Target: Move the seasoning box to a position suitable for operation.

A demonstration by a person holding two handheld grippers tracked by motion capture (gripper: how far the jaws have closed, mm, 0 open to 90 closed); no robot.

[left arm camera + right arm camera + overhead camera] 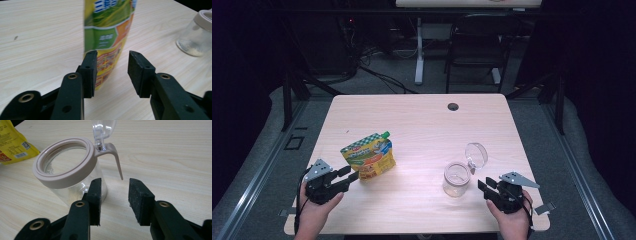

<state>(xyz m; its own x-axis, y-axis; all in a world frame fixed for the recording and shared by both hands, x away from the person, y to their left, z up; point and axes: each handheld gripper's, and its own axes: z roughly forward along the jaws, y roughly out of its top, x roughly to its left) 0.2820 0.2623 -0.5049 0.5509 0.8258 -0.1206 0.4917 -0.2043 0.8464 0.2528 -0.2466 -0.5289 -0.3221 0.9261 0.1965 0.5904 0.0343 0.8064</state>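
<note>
A yellow and green snack pouch [368, 156] stands upright on the left half of the wooden table [422, 125]. My left gripper [349, 174] is just in front of it, open; in the left gripper view the pouch [107, 37] rises right beyond the left gripper [112, 67], whose pads do not press on it. A clear glass jar [456, 179] with a beige rim stands at the right, its clear hinged lid [476, 155] flipped up. My right gripper [484, 184] is close beside it, open; the jar [67, 167] lies ahead and left of the right gripper [115, 195].
A round cable hole [453, 106] sits near the table's far edge. A dark chair [477, 40] and a white desk leg [419, 50] stand on the floor beyond. The pouch corner [12, 142] shows left of the jar in the right gripper view.
</note>
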